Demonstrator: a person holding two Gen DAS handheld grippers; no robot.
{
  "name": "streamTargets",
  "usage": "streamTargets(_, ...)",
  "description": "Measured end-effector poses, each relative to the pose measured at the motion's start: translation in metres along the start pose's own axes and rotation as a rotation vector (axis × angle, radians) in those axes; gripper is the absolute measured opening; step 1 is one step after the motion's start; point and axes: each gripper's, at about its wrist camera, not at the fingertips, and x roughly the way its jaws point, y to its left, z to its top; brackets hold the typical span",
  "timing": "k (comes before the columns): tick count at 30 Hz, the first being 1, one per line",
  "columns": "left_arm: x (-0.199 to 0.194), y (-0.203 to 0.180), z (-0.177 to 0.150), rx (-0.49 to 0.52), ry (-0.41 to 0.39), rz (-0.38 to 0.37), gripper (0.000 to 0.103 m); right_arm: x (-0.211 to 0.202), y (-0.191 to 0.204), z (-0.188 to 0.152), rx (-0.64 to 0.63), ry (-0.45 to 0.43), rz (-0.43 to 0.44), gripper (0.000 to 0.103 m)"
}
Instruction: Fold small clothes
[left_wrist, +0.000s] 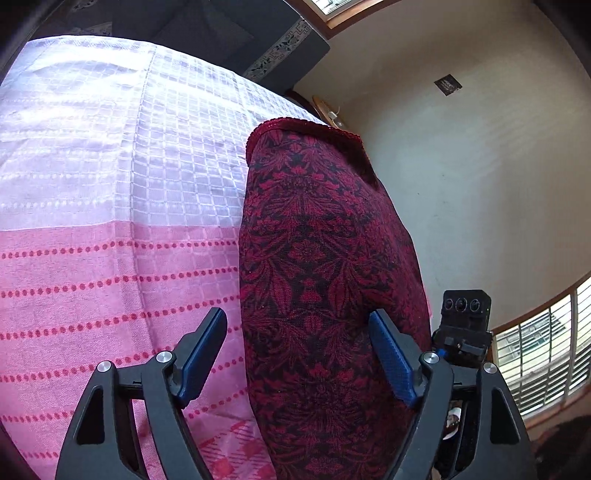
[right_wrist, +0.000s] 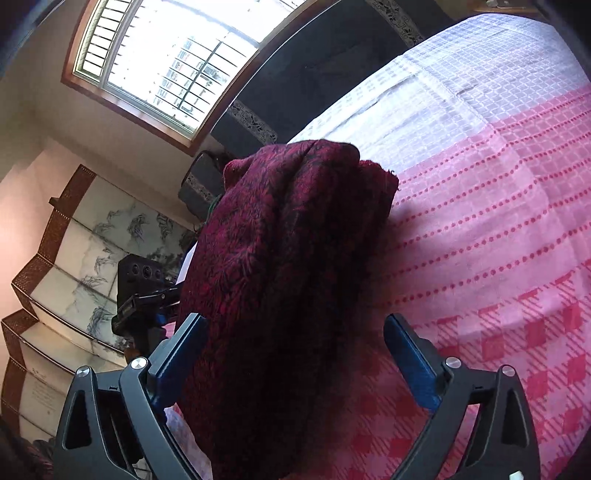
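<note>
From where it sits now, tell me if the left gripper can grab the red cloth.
Probably yes. The left gripper is open, and the red cloth already lies between its fingers, with nothing in between. Closing should catch it.

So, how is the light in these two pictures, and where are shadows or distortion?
Left wrist view: the red patterned cloth is evenly lit and sharp, and the fisheye bends the window bars. Right wrist view: the window is overexposed, the cloth's near side is in dark shadow, and it casts a shadow on the pink bedsheet.
</note>
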Motion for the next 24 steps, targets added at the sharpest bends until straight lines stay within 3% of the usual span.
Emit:
streamTargets(5, 0.025, 0.004, 0.010, -0.014, 0.086, -0.089, 0.090, 0.020, 0.011, -0.001, -0.056, 0.031, 0.003, 0.096)
streamTargets(7, 0.029, -0.003, 0.011, 0.028, 0.095, -0.083, 0.096, 0.032, 0.018, 0.002, -0.084, 0.051, 0.001, 0.097)
streamTargets(10, 0.031, -0.011, 0.009, 0.072, 0.099, -0.058, 0.096, 0.042, 0.025, 0.004, -0.118, 0.056, 0.000, 0.096)
streamTargets(11, 0.030, -0.012, 0.008, 0.078, 0.084, -0.044, 0.096, 0.043, 0.026, 0.005, -0.118, 0.055, 0.006, 0.094)
streamTargets(13, 0.026, -0.011, 0.002, 0.060, 0.046, -0.012, 0.085, 0.041, 0.020, 0.003, -0.099, 0.059, 0.019, 0.067)
streamTargets(15, 0.017, -0.016, -0.006, 0.048, -0.007, 0.015, 0.076, 0.037, 0.016, 0.003, -0.082, 0.051, 0.054, 0.058)
streamTargets(20, -0.007, -0.064, -0.036, 0.173, -0.113, 0.205, 0.070, 0.032, 0.030, -0.003, -0.116, 0.053, 0.082, 0.049)
streamTargets(24, -0.026, -0.082, -0.057, 0.181, -0.158, 0.298, 0.070, 0.032, 0.048, -0.012, -0.156, 0.058, 0.100, 0.047)
